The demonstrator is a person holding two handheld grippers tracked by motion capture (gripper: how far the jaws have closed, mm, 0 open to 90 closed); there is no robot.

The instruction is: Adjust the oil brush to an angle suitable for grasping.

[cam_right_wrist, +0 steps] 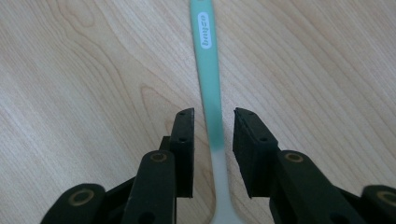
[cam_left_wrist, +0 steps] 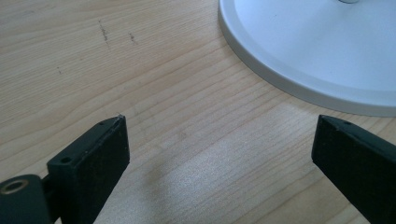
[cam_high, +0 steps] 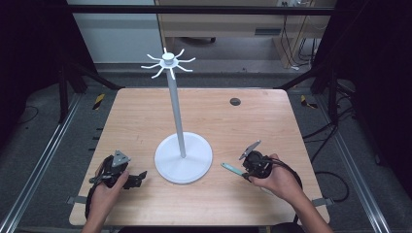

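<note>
Right gripper jaws stand a little apart, a slim gap each side of the green toothbrush handle lying between them; pads clear of it, nothing gripped; toothbrush flat on the table; in the right gripper view its long axis runs straight away from the jaws, printed handle end far, pale neck passing back under the gripper; in the high view the toothbrush sits near-right on the table, long axis slanting from the right gripper toward far-left, its free end pointing at the round white base of the stand, near it but apart; bare wood on both sides of the handle.

Left gripper jaws wide apart, holding nothing, bare wood between them; the base rim lies just ahead to the right in the left gripper view, not touching; in the high view the left gripper rests near-left, close to the table's near edge, just left of the base.

Stand pole upright at table centre, hook crown on top; far half of the table open; a small dark grommet far right; right hand close to the near-right edge.
</note>
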